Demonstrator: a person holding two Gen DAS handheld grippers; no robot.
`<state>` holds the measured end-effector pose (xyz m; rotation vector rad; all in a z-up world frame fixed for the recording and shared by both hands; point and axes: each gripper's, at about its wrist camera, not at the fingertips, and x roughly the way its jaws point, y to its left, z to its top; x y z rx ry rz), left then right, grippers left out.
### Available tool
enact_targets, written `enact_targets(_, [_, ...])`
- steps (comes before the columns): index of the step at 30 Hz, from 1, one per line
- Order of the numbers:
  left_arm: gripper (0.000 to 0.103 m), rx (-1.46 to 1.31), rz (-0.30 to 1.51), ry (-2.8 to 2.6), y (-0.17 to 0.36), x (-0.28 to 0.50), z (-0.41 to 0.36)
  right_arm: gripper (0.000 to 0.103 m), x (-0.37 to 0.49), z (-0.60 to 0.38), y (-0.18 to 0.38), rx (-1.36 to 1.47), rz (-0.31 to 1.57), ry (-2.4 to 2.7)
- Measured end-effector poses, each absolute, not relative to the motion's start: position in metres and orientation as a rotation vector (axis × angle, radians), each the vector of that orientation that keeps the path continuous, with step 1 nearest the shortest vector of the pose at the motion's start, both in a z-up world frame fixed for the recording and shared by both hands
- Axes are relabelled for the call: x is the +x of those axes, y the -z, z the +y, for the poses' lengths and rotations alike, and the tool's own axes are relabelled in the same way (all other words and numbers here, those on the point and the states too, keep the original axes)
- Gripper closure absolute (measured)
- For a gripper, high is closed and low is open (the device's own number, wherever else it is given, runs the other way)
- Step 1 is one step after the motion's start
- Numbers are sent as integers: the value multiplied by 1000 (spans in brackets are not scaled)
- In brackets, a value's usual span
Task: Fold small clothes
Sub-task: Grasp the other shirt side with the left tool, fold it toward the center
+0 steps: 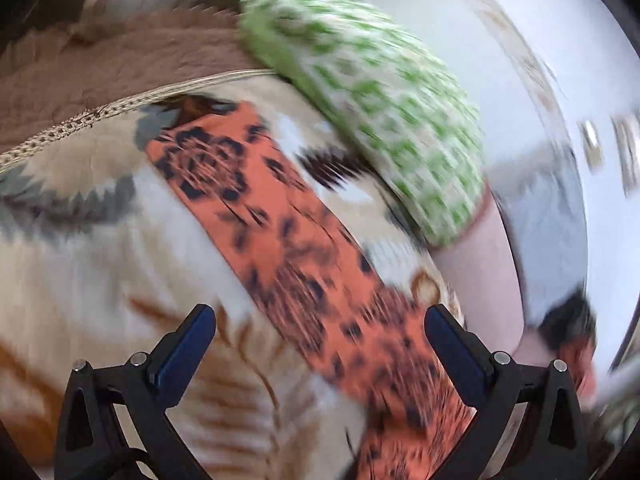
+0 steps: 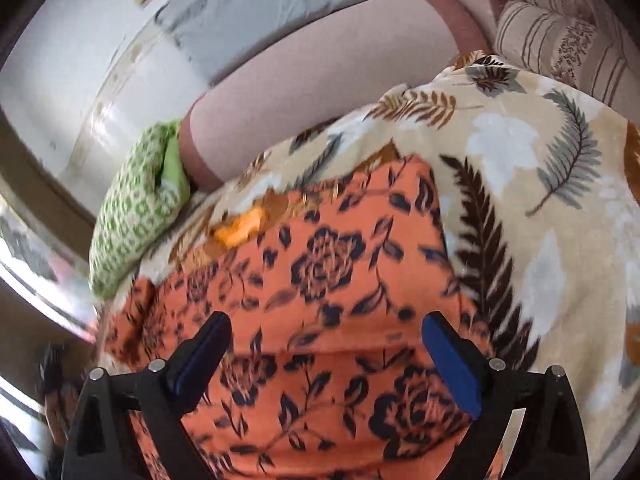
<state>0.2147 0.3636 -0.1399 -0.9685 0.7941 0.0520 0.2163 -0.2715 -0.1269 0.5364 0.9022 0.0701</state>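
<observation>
Writing: none legible. Orange floral garment [image 2: 320,280] on leaf-print blanket [image 2: 540,160].

Right gripper [image 2: 326,344] hovers wide open over the orange cloth [image 2: 320,280], spread on a leaf-print blanket [image 2: 540,168]. Green pillow [image 2: 136,208] lies far left, striped cushion [image 2: 560,36] far right.

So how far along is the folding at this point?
Done: the orange floral garment lies as a long strip on the leaf-print blanket, seemingly folded lengthwise. In hand: nothing; left gripper and right gripper are open above it. Left: folding it shorter, perhaps the green patterned piece.
</observation>
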Motion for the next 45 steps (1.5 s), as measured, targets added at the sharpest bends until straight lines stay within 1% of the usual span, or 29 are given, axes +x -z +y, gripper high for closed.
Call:
enact_targets(2, [0,-1062,783,-75,154,228,385,5,198,-286,135,543,935,-74])
enact_targets(5, [0,-1126,768,-106,167,241,403,5,186,-310,153,562,968,-52])
enact_targets(6, [2,-1126,776,-127,171,245,407,5,185,-311,158,577,973,-47])
enact_targets(7, [6,-1118,777,-150,172,248,408,5,184,-312,159,584,964,-45])
enact_targets(9, [7,-1094,780,-181,169,253,407,5,187,-309,160,581,963,-39])
enact_targets(10, [20,-1063,793,-208,167,258,406,5,187,-309,160,578,965,-38])
enact_targets(11, [45,-1033,823,-253,167,263,406,5,188,-308,160,575,967,-36])
enact_targets(12, [63,-1018,852,-291,170,267,408,5,188,-306,161,570,970,-34])
enact_targets(13, [98,-1002,906,-355,175,272,414,5,190,-305,160,566,970,-33])
enact_targets(15, [97,-1026,918,-346,178,275,420,5,189,-303,160,561,966,-34])
enact_targets(18, [98,-883,920,-368,150,281,408,5,188,-305,161,573,955,-45])
enact_targets(19, [98,-827,884,-355,130,280,399,5,187,-306,161,579,951,-49])
enact_targets(21, [98,-679,781,-277,70,278,362,5,186,-308,161,590,942,-57])
enact_targets(22, [98,-624,745,-247,48,276,346,5,185,-310,162,597,935,-61])
enact_targets(24, [98,-487,647,-135,-10,269,291,5,183,-312,162,616,920,-69])
enact_targets(26, [98,-337,567,-4,-60,262,217,5,179,-315,163,646,894,-83])
enact_targets(29, [97,-180,518,200,-93,257,100,5,173,-321,164,695,864,-100])
enact_targets(32, [97,-91,550,390,-85,250,-9,5,170,-324,165,728,845,-112])
enact_targets(33, [97,-66,570,434,-76,249,-38,5,169,-326,165,741,839,-117])
enact_targets(34, [96,-25,619,493,-56,249,-79,5,168,-327,165,752,834,-123])
enact_targets(35, [88,7,673,537,-38,250,-105,5,168,-328,165,756,833,-130])
enact_targets(36, [78,54,743,578,-14,253,-129,5,167,-329,165,760,831,-136])
enact_targets(37, [51,115,813,575,15,252,-149,5,166,-329,165,767,829,-140])
enact_targets(38, [36,161,876,552,40,255,-158,5,165,-331,165,782,827,-147])
enact_targets(39, [37,206,961,507,70,257,-159,5,164,-333,165,795,824,-151])
enact_targets(41, [37,189,1035,444,95,256,-135,5,161,-338,163,831,818,-155])
enact_targets(43, [36,90,1031,395,95,247,-92,5,158,-342,160,855,803,-159])
enact_targets(45, [31,38,986,331,86,238,-51,4,159,-344,157,890,797,-174])
